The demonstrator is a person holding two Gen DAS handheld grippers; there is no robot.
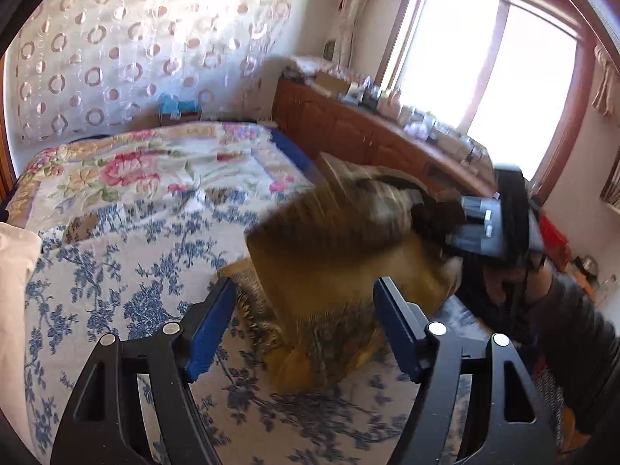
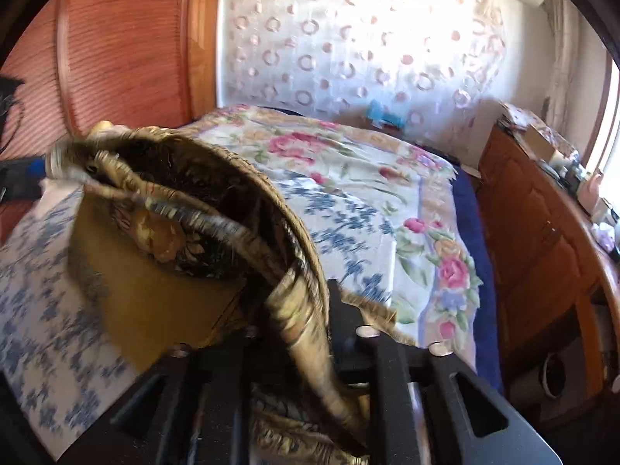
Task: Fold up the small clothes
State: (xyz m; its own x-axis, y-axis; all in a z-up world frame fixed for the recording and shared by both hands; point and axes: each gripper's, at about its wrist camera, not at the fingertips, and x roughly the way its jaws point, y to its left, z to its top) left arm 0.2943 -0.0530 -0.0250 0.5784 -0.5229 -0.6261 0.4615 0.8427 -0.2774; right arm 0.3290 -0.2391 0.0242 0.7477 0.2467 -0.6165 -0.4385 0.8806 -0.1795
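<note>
A small mustard and brown patterned garment [image 1: 329,240] hangs blurred over the bed, its lower part resting on the bedspread. In the left wrist view my left gripper [image 1: 306,310] stands open; its blue pads [image 1: 209,329] flank the cloth without pressing on it. My right gripper [image 1: 484,224] is at the right, up off the bed, with the garment's raised edge in it. In the right wrist view the garment [image 2: 174,271] drapes over my right gripper [image 2: 294,333], bunched between the fingers and hiding their tips. Part of the left gripper [image 2: 23,178] shows at that view's left edge.
The bed [image 1: 116,252] has a blue and pink floral cover. A pale pillow [image 1: 15,271] lies at its left. A wooden headboard [image 2: 116,38] stands behind. A cluttered wooden cabinet [image 1: 348,128] runs under the window. A person's dark sleeve [image 1: 573,310] is at the right.
</note>
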